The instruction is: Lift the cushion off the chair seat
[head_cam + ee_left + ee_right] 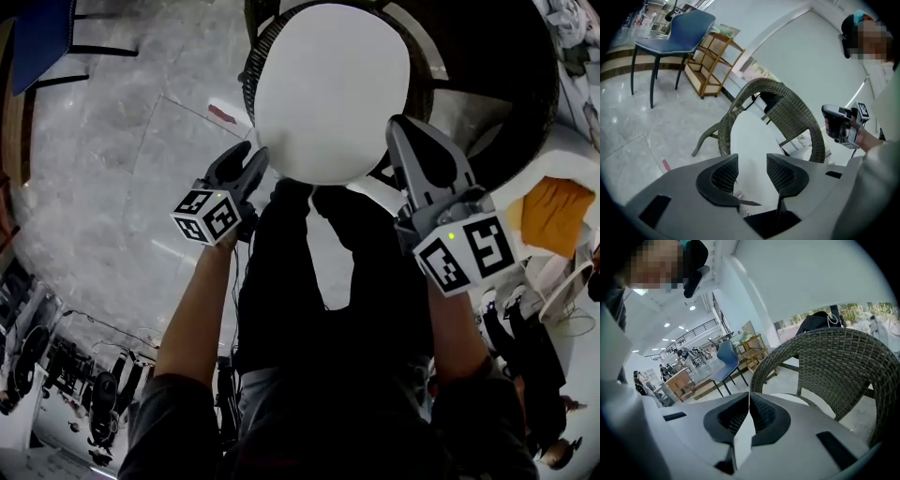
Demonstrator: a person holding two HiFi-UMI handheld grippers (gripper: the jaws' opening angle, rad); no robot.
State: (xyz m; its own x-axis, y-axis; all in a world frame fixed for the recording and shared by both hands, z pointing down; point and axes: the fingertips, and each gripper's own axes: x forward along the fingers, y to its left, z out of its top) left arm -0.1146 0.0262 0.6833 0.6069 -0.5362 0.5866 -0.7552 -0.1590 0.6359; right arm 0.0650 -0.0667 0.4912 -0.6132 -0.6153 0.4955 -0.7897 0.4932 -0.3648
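A round white cushion [330, 89] lies on the seat of a dark wicker chair [497, 103]. My left gripper [251, 153] is open at the cushion's near left edge. In the left gripper view its jaws [752, 159] stand apart, with the cushion [752, 136] and chair back [792, 112] straight ahead and nothing pressed between the pads. My right gripper [398, 124] is at the cushion's right edge with its fingertips together. In the right gripper view the jaws [749, 394] meet in front of the chair [834, 362] and cushion [787, 399]. I cannot tell whether fabric is pinched.
The person's dark-trousered legs [319, 272] stand right in front of the chair. A blue chair [677, 30] and a wooden shelf [712, 61] stand on the marble floor beyond. An orange cloth [555, 214] lies to the right, and a red mark [223, 114] is on the floor left of the chair.
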